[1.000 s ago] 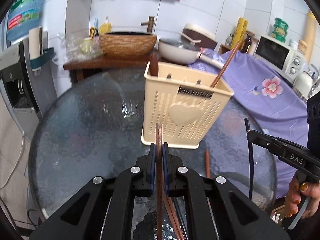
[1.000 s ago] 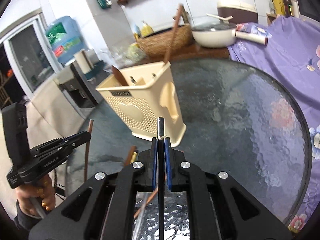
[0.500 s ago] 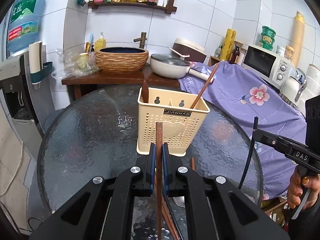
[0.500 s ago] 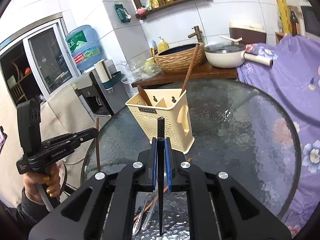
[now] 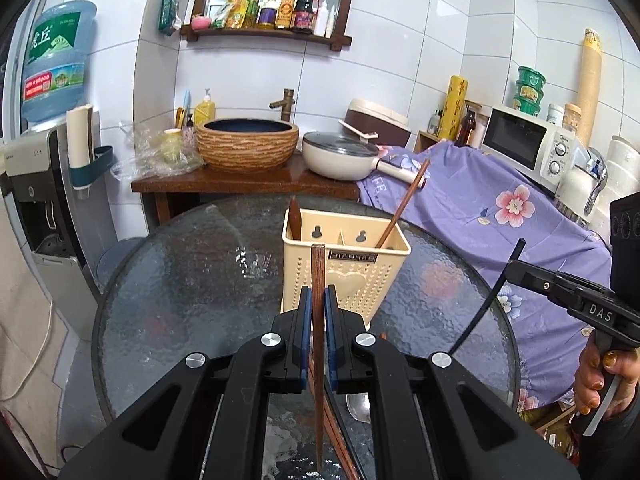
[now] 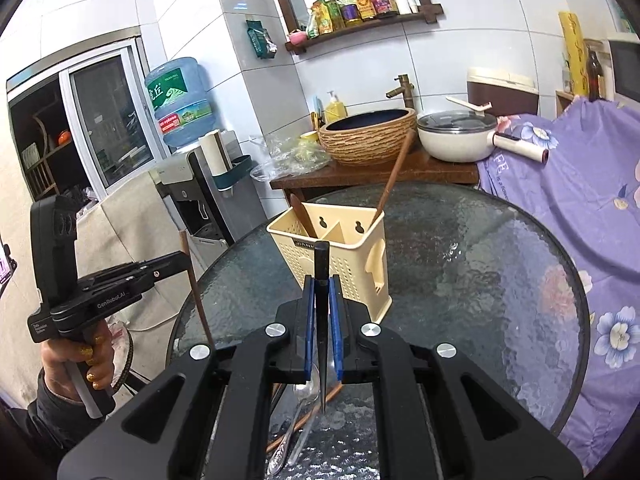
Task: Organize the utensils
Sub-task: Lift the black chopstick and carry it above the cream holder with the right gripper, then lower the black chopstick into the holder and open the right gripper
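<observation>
Above a round glass table point(image 5: 168, 304), my left gripper point(image 5: 316, 308) clamps a brown chopstick point(image 5: 318, 280), its blue pads pressed against both sides of the shaft. The stick's long axis runs straight along my fingers, blunt end up and forward toward the caddy point(image 5: 352, 264), tapered end down toward the glass. My right gripper point(image 6: 322, 304) is likewise closed tight on a black chopstick point(image 6: 321, 264), held along the same line, square end up, thin tip hanging just over the table.

The cream caddy stands upright near the table's middle, well inside the rim, with bare glass to its left and right. A divider splits it; a dark wooden handle point(image 5: 295, 214) sits in its left compartment and a long brown stick point(image 5: 404, 200) leans out of the right one, tilting up and to the right. Seen from the right wrist, the caddy point(image 6: 344, 264) lies just ahead and slightly right of my fingers.

On the glass below my grippers lie a spoon point(image 6: 298, 408) and more brown chopsticks point(image 6: 308, 416), near the table's near edge. A wooden counter point(image 5: 240, 180) borders the far edge, a purple cloth point(image 5: 500, 216) the right
</observation>
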